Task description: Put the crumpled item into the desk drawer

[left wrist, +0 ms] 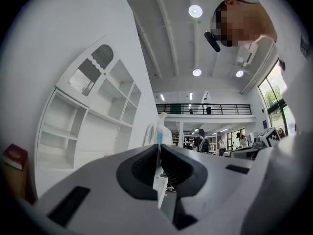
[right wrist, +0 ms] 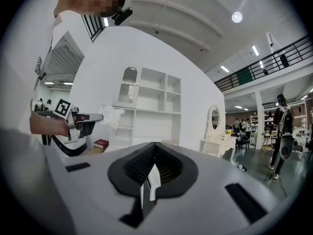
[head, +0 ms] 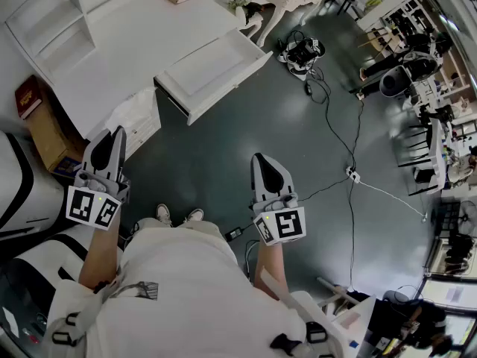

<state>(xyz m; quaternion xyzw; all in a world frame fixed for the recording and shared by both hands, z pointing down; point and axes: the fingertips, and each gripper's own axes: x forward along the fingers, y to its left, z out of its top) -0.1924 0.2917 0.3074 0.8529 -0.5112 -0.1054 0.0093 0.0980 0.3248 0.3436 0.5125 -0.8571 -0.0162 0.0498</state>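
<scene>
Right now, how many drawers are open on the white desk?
1. The open drawer sticks out from the front of the white desk, over the dark floor. Other drawers may be hidden from this view.

Head view: above and behind both tongs, facing steeply down; left tongs [head: 112,134] and right tongs [head: 261,161] close below.
Left gripper view: rides its tongs, looks along them; shelf unit [left wrist: 88,126] ahead-left.
Right gripper view: likewise; left tongs off its left.
Shared: shelf unit, all three.
</scene>
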